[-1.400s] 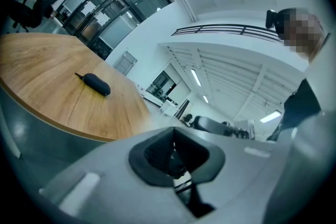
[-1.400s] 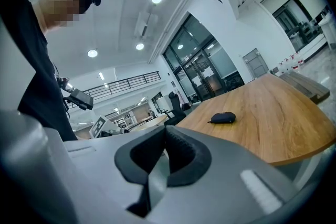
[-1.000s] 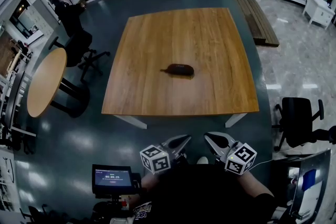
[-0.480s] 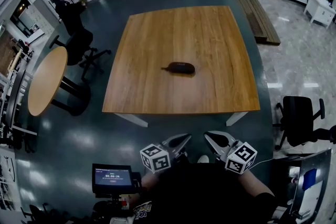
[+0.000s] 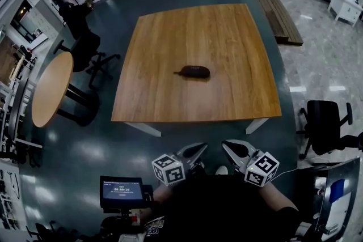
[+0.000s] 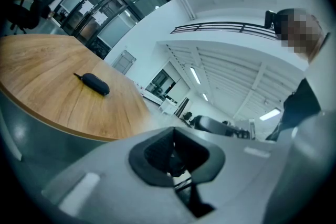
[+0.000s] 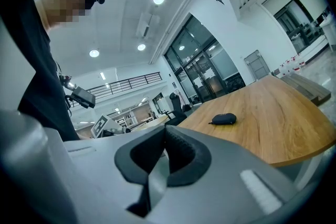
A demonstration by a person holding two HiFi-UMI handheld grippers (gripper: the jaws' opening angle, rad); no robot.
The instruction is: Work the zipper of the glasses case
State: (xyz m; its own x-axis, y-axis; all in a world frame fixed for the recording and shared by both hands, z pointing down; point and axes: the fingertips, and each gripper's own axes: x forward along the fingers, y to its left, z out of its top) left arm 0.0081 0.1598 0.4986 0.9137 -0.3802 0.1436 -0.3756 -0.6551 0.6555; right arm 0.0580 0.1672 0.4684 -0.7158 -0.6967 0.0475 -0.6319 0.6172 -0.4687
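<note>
Since a second ago almost nothing has moved: both grippers stay in the same place close to the person's body, and the case [image 5: 195, 72] lies as before near the middle of the table [image 5: 198, 31].

In the head view the left gripper [image 5: 199, 148] is at 6 o'clock, with its tip turned toward 1 o'clock. The right gripper [image 5: 228, 147] is just beside it, with its tip toward 11 o'clock, so the tips lean to each other without touching. Both are well apart from the table.

In its own view the left gripper [image 6: 176, 157] has its dark ribbed pads pressed together inside a smooth grey shell, with nothing between them. The right gripper [image 7: 164, 157] shows the same.

The case is dark, oval and rounded, with a thin tail at its 9 o'clock end. The table is square, of light wood with a fine grain.

The zipper is too small to make out. The hands are hidden by the cubes [image 5: 168, 170] and the dark sleeves.
</note>
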